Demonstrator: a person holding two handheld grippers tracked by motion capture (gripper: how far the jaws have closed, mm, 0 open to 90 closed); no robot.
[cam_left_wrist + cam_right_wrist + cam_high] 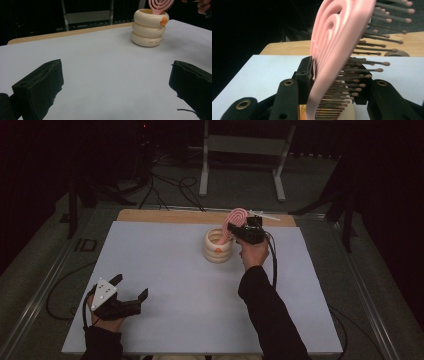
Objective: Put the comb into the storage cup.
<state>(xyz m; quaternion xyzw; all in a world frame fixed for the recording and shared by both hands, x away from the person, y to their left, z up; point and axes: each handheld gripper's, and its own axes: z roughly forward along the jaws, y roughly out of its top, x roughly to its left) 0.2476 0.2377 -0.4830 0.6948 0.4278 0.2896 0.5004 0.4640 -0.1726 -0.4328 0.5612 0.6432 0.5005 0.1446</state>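
Dark surroundings, white bench [165, 270]: right tongs [234, 231] are gripping the pink hairbrush [235, 218], its handle entering the cream ringed holder [218, 246]. Keep it upright, centred, lowering gently. Left tongs [131, 289] are resting wide, empty.

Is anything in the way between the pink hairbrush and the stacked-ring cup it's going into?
Nothing visible blocks it. The pink hairbrush is gripped in the right hand-held gripper, and its lower end already reaches down to the open mouth of the cream ringed cup. Whether the cup is empty cannot be told.
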